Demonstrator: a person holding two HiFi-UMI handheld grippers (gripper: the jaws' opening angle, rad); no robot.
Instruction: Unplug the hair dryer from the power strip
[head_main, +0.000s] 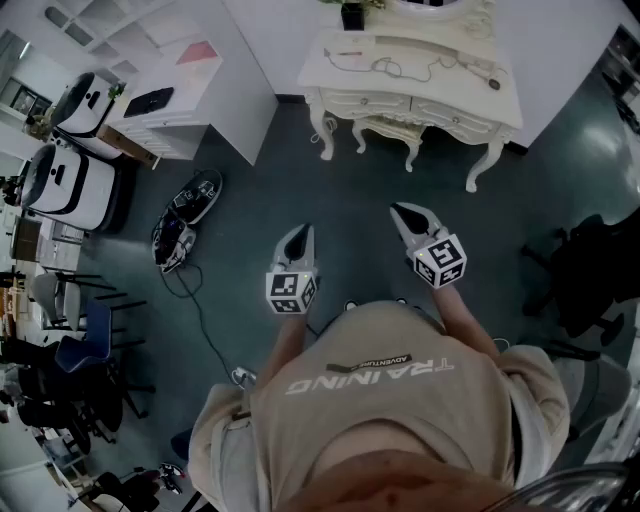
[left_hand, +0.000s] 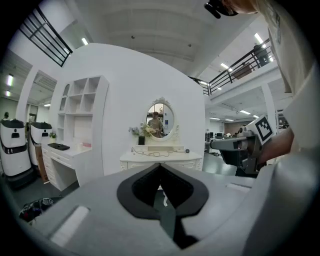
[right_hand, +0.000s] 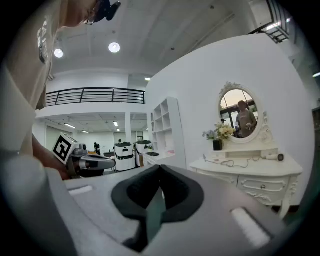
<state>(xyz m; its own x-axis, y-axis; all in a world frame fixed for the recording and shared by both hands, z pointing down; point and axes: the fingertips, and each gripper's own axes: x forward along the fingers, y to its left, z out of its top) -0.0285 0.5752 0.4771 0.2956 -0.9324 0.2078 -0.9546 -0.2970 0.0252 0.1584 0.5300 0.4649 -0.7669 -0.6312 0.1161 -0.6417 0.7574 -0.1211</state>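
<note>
The white dressing table (head_main: 500, 105) stands far ahead of me, across open floor. On its top a pale hair dryer (head_main: 480, 70) lies at the right, and its thin cord (head_main: 385, 66) loops toward the left end. I cannot pick out the power strip at this distance. My left gripper (head_main: 303, 232) and right gripper (head_main: 398, 211) are held in the air in front of my chest, well short of the table, jaws shut and holding nothing. The left gripper (left_hand: 160, 167) and the right gripper (right_hand: 160, 169) point toward the table (left_hand: 161, 159), where the dryer (right_hand: 272, 156) shows small.
An oval mirror (left_hand: 160, 116) and a black vase (head_main: 352, 15) sit at the table's back. A white shelf desk (head_main: 170, 90) stands on the left, with white robots (head_main: 75, 180) beside it. Floor gear with cables (head_main: 185, 215), chairs (head_main: 80, 340) and a black chair (head_main: 590, 280) flank the dark floor.
</note>
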